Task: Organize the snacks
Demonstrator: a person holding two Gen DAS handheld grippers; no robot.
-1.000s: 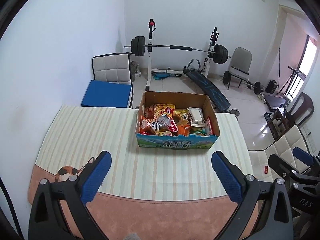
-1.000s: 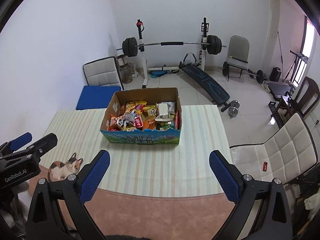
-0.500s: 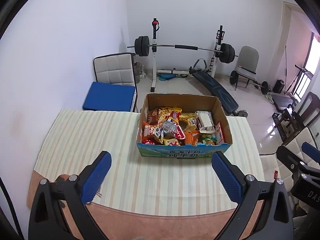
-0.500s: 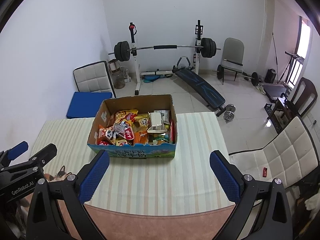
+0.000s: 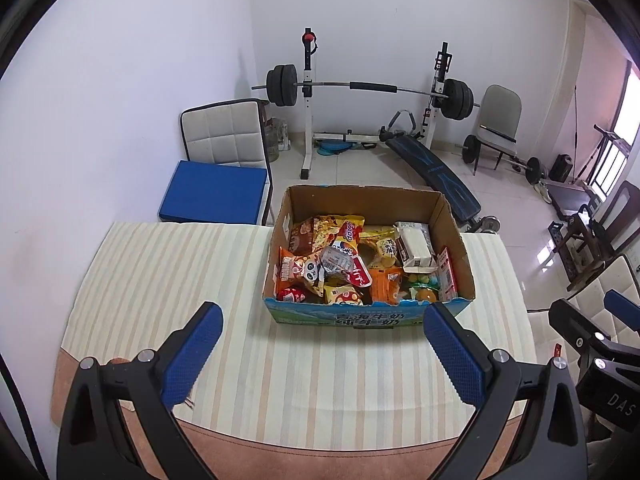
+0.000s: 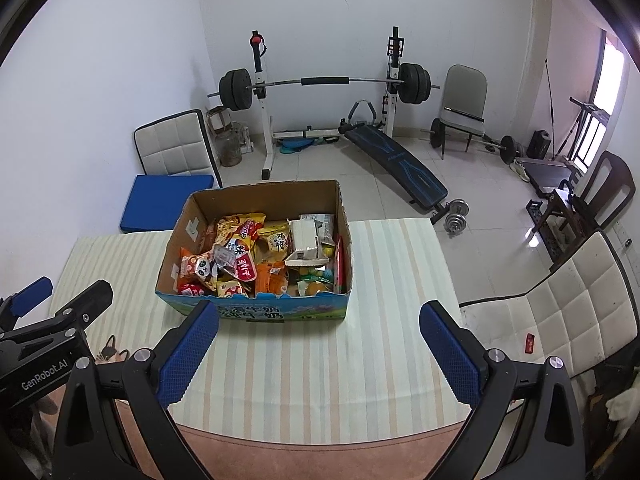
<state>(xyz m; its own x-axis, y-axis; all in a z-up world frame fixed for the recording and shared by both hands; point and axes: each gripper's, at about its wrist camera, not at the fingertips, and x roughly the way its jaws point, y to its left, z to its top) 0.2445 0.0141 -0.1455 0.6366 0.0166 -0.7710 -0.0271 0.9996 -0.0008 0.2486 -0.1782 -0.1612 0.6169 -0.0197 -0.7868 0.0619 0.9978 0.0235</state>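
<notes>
An open cardboard box [image 5: 368, 200] with a blue printed front stands on the table with the striped cloth [image 5: 160, 264]. It holds several snack packets [image 5: 340, 264] and a white carton [image 5: 416, 246]. It also shows in the right wrist view [image 6: 264, 200], with the snack packets [image 6: 240, 256] inside. My left gripper [image 5: 320, 352] is open and empty, above the table just in front of the box. My right gripper [image 6: 318, 350] is open and empty, also in front of the box. Each gripper shows at the edge of the other's view.
A chair with a blue cushion [image 5: 214, 192] stands behind the table's far left. A white padded chair [image 6: 568, 320] stands to the right of the table. A barbell rack [image 5: 368, 88] and a sit-up bench [image 5: 432, 168] stand on the floor behind.
Both grippers have moved forward toward the box, which now looks larger and nearer. Their jaws have stayed open and empty.
</notes>
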